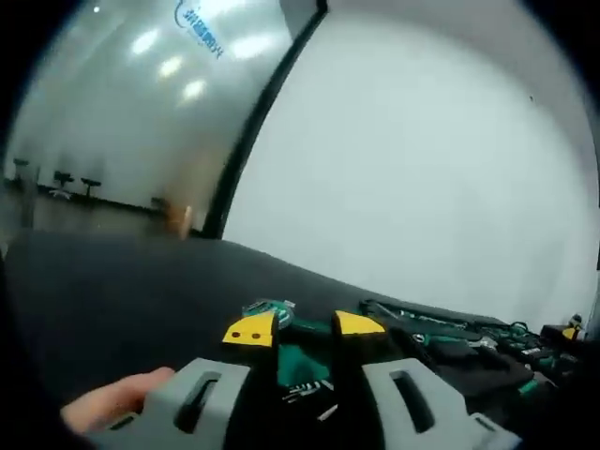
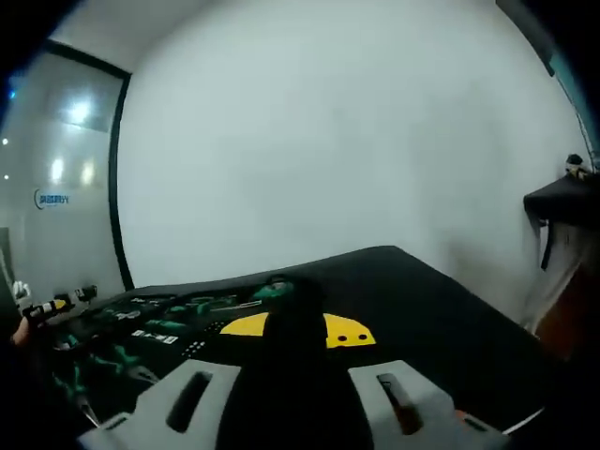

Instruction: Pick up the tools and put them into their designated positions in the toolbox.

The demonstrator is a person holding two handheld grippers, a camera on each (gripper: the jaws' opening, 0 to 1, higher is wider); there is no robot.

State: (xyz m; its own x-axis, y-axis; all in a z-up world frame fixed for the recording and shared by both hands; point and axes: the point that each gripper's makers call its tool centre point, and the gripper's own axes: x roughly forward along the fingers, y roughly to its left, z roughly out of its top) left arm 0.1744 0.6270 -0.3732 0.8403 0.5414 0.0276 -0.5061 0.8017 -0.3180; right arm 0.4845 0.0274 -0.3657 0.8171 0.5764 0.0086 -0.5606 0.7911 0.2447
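In the left gripper view my left gripper [image 1: 305, 328] is shut on a green-handled tool [image 1: 302, 361], whose green and silver end [image 1: 268, 307] sticks out past the yellow-tipped jaws. Beyond it to the right the open toolbox [image 1: 441, 339] lies on the black table, with several green-and-black tools in its slots. In the right gripper view my right gripper [image 2: 297, 330] is shut on a black-handled tool [image 2: 295, 323] with a green far end [image 2: 277, 289]. The toolbox [image 2: 141, 330] lies left of it. The left gripper [image 2: 49, 307] shows small at the far left edge.
A black table [image 1: 141, 291] carries everything, and its far right part [image 2: 422, 309] is bare. A person's hand [image 1: 112, 401] rests at the lower left by the left gripper. A white wall stands behind, with a glass partition [image 1: 141, 103] on the left. A dark stand [image 2: 562, 202] is at right.
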